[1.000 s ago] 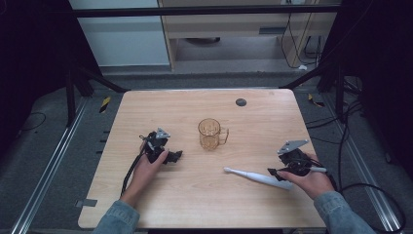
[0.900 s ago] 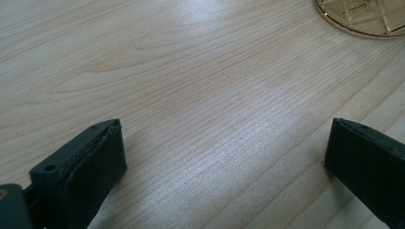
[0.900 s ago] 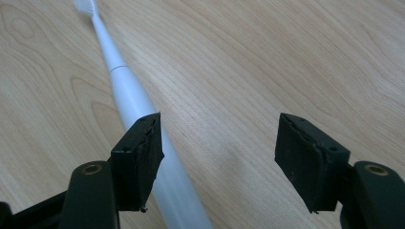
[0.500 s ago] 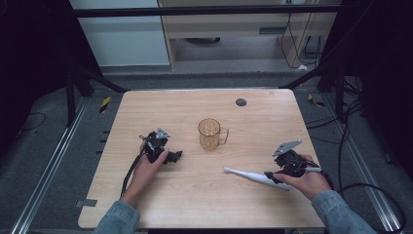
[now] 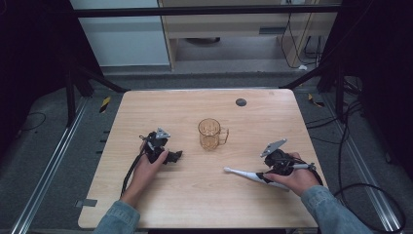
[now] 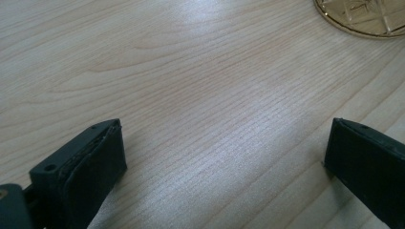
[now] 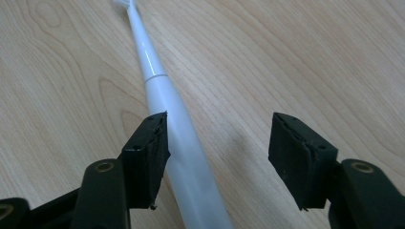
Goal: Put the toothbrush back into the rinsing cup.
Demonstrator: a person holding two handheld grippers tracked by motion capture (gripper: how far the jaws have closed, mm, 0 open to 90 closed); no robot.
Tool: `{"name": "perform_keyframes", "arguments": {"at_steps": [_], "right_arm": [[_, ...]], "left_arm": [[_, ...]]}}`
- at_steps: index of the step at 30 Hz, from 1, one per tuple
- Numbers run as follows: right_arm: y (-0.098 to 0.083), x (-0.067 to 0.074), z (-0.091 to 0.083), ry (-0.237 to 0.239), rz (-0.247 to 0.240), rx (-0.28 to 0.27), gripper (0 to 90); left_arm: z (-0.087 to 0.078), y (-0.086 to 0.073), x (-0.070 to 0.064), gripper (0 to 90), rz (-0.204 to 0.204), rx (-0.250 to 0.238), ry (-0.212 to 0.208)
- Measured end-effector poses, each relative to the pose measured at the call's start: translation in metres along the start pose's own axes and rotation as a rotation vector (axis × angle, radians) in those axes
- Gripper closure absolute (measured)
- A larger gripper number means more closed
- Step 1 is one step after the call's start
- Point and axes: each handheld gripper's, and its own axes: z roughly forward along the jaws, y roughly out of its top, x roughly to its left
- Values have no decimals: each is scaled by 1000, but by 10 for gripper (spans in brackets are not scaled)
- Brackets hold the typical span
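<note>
I am closing my right gripper [image 7: 217, 157] around the white electric toothbrush [image 7: 179, 148] lying on the table [image 5: 146, 112] near me (jaws still apart, not yet pinching), and next I am needing a centred squeeze before lifting.

toothbrush between your right jaws

your right gripper [image 7: 217, 155] sits low over the wooden table [image 7: 310, 57], its jaws closing in but not yet gripping. the white toothbrush [image 7: 165, 105] lies flat between them, touching the left-hand pad [image 7: 155, 152] and apart from the other, its head pointing away.
</note>
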Motion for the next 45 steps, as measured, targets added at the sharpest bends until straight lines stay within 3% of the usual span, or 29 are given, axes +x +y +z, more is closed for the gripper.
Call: {"name": "perform_keyframes", "arguments": {"at_steps": [7,22,45], "right_arm": [[6,8,6,37,-35,20,442],[12,19,19,70,-103,111,521],[22,17,30,90,-166,193,635]], "left_arm": [[0,0,0,0,0,0,0],[0,0,0,0,0,0,0],[0,0,0,0,0,0,0]]}}
